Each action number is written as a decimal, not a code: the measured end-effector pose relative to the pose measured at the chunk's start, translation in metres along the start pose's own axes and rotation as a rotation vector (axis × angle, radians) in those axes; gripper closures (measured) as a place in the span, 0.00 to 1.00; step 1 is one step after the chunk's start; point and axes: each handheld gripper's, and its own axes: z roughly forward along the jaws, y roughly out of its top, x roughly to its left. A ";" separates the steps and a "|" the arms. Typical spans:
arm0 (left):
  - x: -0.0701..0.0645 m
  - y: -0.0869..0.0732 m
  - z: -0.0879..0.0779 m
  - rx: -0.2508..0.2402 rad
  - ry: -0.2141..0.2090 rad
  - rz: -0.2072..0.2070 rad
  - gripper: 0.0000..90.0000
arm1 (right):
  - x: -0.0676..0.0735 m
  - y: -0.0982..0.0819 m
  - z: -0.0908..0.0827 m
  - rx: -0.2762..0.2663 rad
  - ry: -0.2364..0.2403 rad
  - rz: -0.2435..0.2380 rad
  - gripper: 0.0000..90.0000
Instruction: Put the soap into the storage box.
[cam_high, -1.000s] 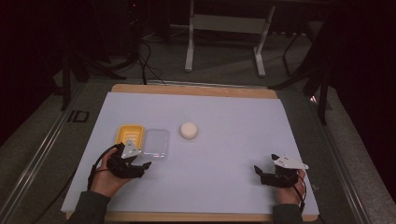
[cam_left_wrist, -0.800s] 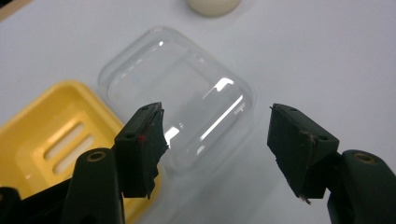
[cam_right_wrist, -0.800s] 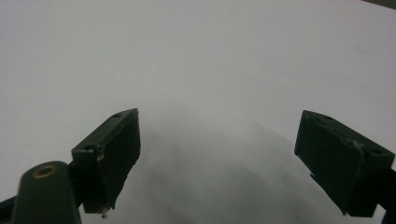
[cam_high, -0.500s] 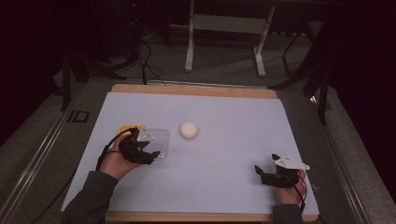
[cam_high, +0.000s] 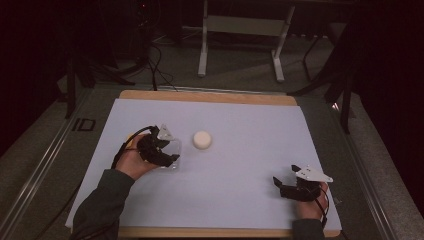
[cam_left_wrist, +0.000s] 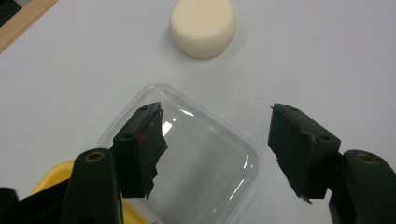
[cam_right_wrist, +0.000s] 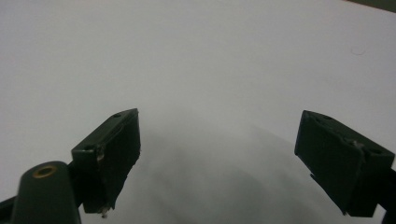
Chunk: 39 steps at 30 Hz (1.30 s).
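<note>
Lid (cam_left_wrist: 205, 172) flat, corner toward puck (cam_left_wrist: 202, 27)

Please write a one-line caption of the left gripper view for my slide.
Open left gripper poised above a clear plastic lid, a cream round block beyond it on the white sheet.

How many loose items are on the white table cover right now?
3: a clear plastic lid under the left gripper, a yellow container beside that lid, mostly hidden by the hand, and a cream round puck just right of them. Nothing lies near the right gripper.
</note>
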 end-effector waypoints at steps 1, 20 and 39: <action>0.000 0.000 0.000 0.000 0.000 0.000 0.40 | 0.000 0.000 0.000 0.000 0.000 0.000 0.16; 0.004 0.017 0.020 0.042 -0.017 0.061 0.39 | -0.001 0.000 -0.001 -0.005 0.000 0.003 0.16; 0.013 0.035 0.034 0.060 -0.072 0.093 0.37 | -0.001 -0.001 -0.002 -0.016 0.000 0.010 0.16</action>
